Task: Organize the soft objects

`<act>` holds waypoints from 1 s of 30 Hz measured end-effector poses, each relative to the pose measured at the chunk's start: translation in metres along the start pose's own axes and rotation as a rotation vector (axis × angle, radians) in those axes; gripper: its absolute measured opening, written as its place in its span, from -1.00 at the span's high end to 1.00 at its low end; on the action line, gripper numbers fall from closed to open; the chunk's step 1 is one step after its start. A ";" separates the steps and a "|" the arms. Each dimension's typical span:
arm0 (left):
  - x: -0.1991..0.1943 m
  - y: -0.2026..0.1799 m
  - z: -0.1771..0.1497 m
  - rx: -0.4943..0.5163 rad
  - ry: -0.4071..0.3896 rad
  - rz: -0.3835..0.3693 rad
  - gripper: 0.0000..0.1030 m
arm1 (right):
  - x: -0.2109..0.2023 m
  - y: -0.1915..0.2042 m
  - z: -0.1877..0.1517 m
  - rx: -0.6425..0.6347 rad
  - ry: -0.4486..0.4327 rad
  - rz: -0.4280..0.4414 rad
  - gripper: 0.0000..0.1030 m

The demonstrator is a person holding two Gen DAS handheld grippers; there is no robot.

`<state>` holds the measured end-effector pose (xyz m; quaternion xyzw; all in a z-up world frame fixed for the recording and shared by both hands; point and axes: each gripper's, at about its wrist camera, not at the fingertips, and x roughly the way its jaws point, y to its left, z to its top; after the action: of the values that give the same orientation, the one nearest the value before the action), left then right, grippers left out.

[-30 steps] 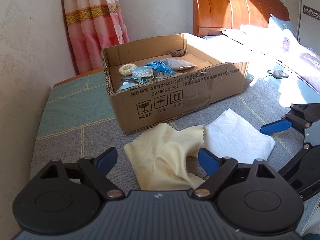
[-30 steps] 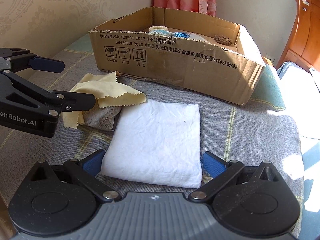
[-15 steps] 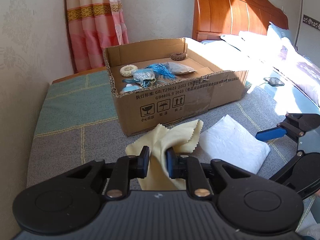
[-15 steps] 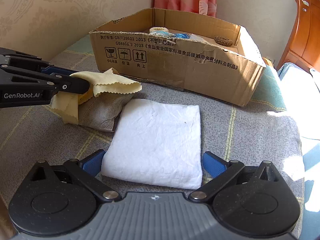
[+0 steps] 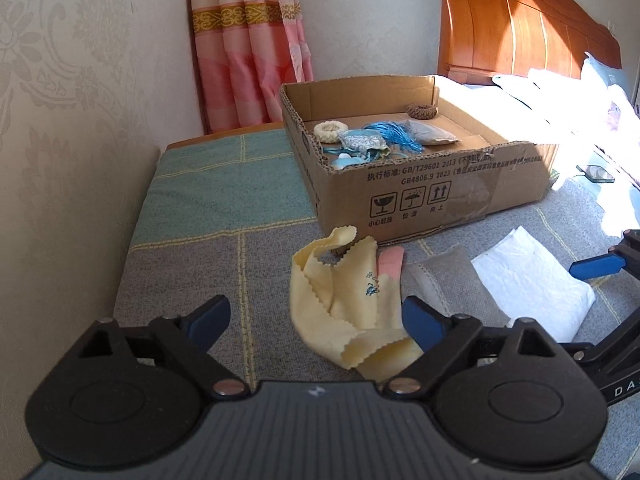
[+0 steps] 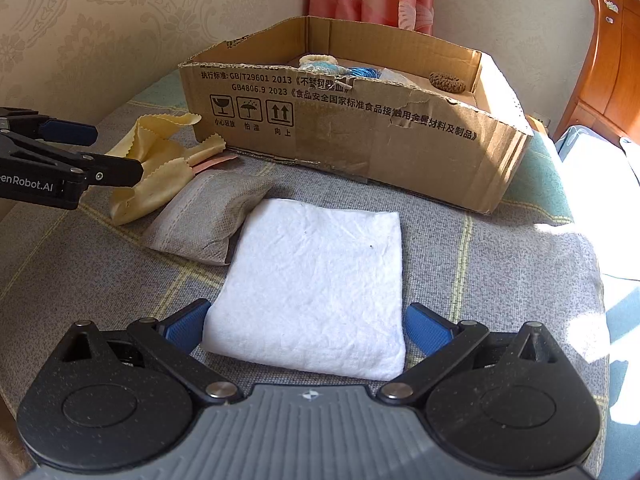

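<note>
Both tools stand spread and grasp nothing: the left tool [image 5: 316, 320], whose jaws have just been opening, frames the crumpled yellow cloth [image 5: 348, 304] at the lower centre of its frame. The right tool [image 6: 306, 326] brackets the near edge of the folded white cloth [image 6: 316, 284]. Between the two cloths lies a grey pouch [image 6: 204, 216], and behind them a cardboard box [image 6: 360, 136] holds small soft items.

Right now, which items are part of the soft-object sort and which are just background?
Job:
yellow cloth
grey pouch
white folded cloth
cardboard box
left gripper, jaws just opened, clear of the yellow cloth

Lying about:
phone
curtain
headboard
</note>
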<state>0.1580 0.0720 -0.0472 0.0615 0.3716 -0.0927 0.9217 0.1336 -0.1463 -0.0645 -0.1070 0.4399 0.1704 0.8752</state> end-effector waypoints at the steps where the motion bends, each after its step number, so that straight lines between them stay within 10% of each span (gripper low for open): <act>1: -0.002 -0.002 -0.001 0.004 -0.017 0.001 -0.80 | 0.000 0.000 0.000 -0.001 -0.001 0.000 -1.00; 30: 0.001 0.007 -0.009 -0.010 -0.043 -0.009 -0.92 | -0.001 0.000 -0.001 -0.006 -0.023 0.006 -1.00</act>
<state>0.1544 0.0807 -0.0546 0.0532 0.3523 -0.0962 0.9294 0.1323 -0.1464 -0.0647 -0.1063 0.4297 0.1754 0.8794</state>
